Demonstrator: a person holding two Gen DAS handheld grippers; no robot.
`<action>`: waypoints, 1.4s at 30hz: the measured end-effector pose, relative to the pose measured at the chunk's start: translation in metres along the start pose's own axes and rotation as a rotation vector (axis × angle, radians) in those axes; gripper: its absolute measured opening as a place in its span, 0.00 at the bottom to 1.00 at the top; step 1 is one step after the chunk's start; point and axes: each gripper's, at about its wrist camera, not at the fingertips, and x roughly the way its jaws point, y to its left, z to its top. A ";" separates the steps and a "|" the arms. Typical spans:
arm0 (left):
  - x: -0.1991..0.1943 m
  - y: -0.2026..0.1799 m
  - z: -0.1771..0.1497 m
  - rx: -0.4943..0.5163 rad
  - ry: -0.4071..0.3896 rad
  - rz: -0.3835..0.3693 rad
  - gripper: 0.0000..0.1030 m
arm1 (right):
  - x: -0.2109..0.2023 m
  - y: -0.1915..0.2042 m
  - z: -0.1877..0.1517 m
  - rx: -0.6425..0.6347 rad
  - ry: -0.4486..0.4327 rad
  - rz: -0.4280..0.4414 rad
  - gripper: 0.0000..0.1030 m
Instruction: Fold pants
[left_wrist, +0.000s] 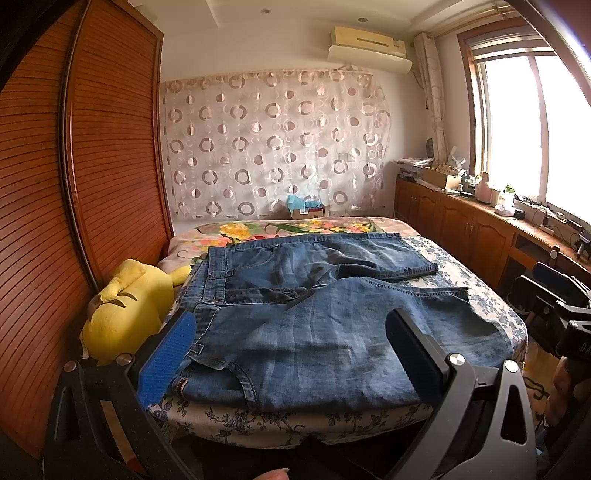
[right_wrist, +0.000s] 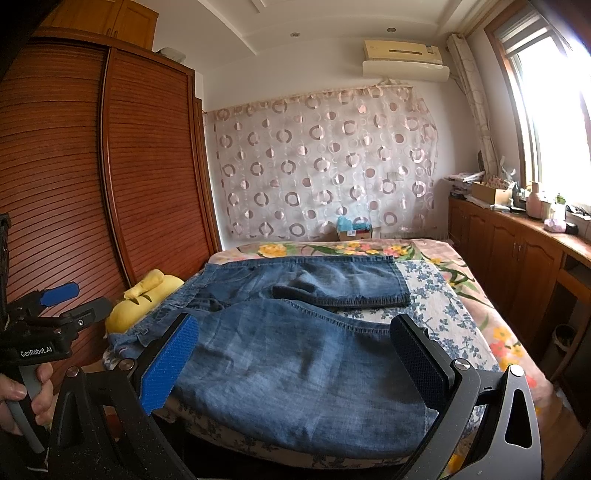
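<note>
- Left wrist view: the faded blue denim pants (left_wrist: 314, 314) lie spread flat on the floral-print bed (left_wrist: 295, 421), waistband toward the yellow plush toy (left_wrist: 129, 310), two legs splayed away from it.
- The left gripper (left_wrist: 288, 354) hangs over the near hip with its fingers wide apart, gripping nothing; the blue ribbed pad (left_wrist: 168, 362) sits just beside the waistband corner nearest the plush.
- Risk here, as I read it: close on that corner and the jaws may take only the top layer, so the denim peels apart instead of folding as one.
- The plush touches the waistband side; a sweep toward it could drag the toy onto the cloth or knock it off the bed.
- At the edge farthest from the plush, the right gripper (left_wrist: 554, 306) is seen only from the side.
- Right wrist view: the right gripper (right_wrist: 295, 362) hovers above the near leg, well away from the plush, fingers spread, empty.
- The near leg's hem hangs at the bed's front edge; heavy denim could slide off once one end lifts.
- The far leg (right_wrist: 332, 280) lies angled apart from the near one; folding now would leave seams crooked.
- The left gripper (right_wrist: 70, 299) shows on the plush side, fingers apart, in a person's hand (right_wrist: 26, 391); uneven lifts would twist the crotch.
</note>
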 end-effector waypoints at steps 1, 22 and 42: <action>0.000 0.000 -0.002 0.000 0.000 0.000 1.00 | 0.000 0.000 0.000 0.001 0.000 0.002 1.00; 0.000 0.000 0.000 -0.002 -0.003 -0.001 1.00 | -0.001 0.000 0.000 0.002 -0.002 0.004 1.00; 0.037 0.009 -0.019 -0.034 0.105 0.015 1.00 | 0.015 -0.015 -0.013 0.017 0.065 -0.047 1.00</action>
